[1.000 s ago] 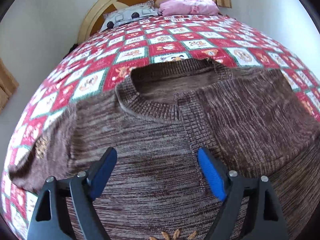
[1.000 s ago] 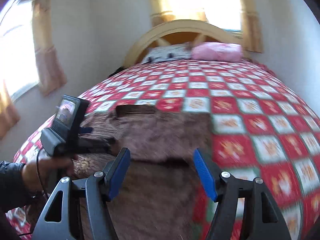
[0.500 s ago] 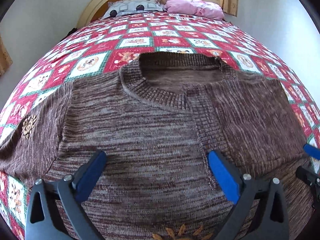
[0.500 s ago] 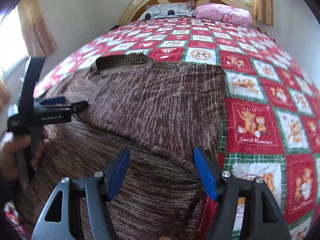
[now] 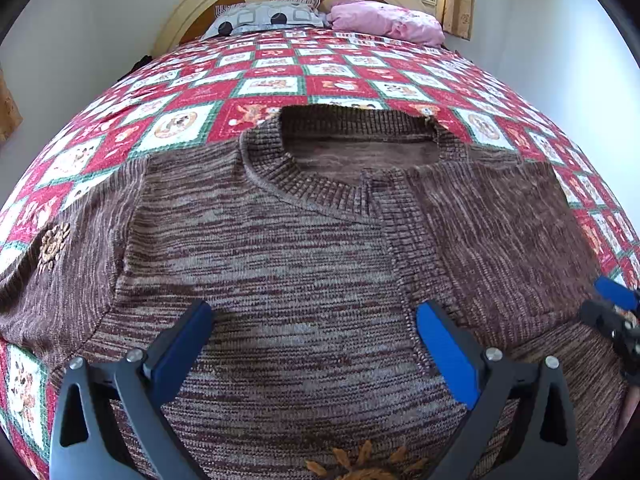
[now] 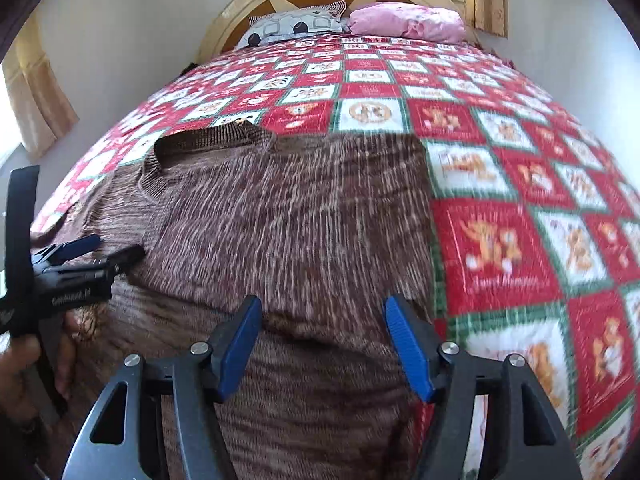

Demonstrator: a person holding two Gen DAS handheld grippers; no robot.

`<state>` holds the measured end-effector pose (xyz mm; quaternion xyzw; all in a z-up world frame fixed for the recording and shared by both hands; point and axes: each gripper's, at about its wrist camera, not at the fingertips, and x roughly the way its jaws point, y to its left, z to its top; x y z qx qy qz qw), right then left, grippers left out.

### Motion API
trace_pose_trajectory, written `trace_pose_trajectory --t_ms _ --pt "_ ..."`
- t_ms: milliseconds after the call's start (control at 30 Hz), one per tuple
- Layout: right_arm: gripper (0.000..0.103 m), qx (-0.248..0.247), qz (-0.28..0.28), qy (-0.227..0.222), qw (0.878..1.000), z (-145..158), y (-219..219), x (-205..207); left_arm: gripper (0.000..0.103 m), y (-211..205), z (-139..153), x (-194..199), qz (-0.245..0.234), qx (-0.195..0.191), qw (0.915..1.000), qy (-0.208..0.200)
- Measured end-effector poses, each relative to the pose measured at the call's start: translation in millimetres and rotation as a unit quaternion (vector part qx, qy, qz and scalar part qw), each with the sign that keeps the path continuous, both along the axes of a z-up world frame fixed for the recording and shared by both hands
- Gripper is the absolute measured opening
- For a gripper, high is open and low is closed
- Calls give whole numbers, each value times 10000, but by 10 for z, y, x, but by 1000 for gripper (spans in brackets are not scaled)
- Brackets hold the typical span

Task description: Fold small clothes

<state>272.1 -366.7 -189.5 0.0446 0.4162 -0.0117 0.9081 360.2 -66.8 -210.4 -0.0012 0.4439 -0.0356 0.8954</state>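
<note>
sweater point(image 5: 304, 248) is lying flat on the checkered quilt point(image 5: 272, 84), brown knit, one sleeve folded across the chest. we've got the left gripper point(image 5: 314, 340) hovering over its middle, jaws apart, and the right gripper point(image 6: 322, 336) spread wide above that folded sleeve.

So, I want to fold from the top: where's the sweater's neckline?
The sweater's neckline lies at its far edge, toward the pillows, ahead of the left gripper.

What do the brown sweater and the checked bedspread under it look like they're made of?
Brown sweater: knitted yarn, probably wool or acrylic, matte; knit rows and a ribbed collar show.
Checked bedspread: looks like soft woven or fleece fabric with printed red, white and green squares; no sheen, fibre unclear.
</note>
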Motion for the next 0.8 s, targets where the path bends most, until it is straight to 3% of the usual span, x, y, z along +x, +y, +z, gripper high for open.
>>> trace_pose_trajectory --t_ms 167,567,800 --pt "65 -617 36 66 9981 -74 162 -33 103 -10 4 5 -1 30 10000 0" --pt "66 -672 -36 -31 9977 -118 187 -170 103 -17 4 18 -4 23 10000 19" --pt "66 -728 56 72 9973 -55 229 -204 103 128 81 -79 -110 -115 9995 256"
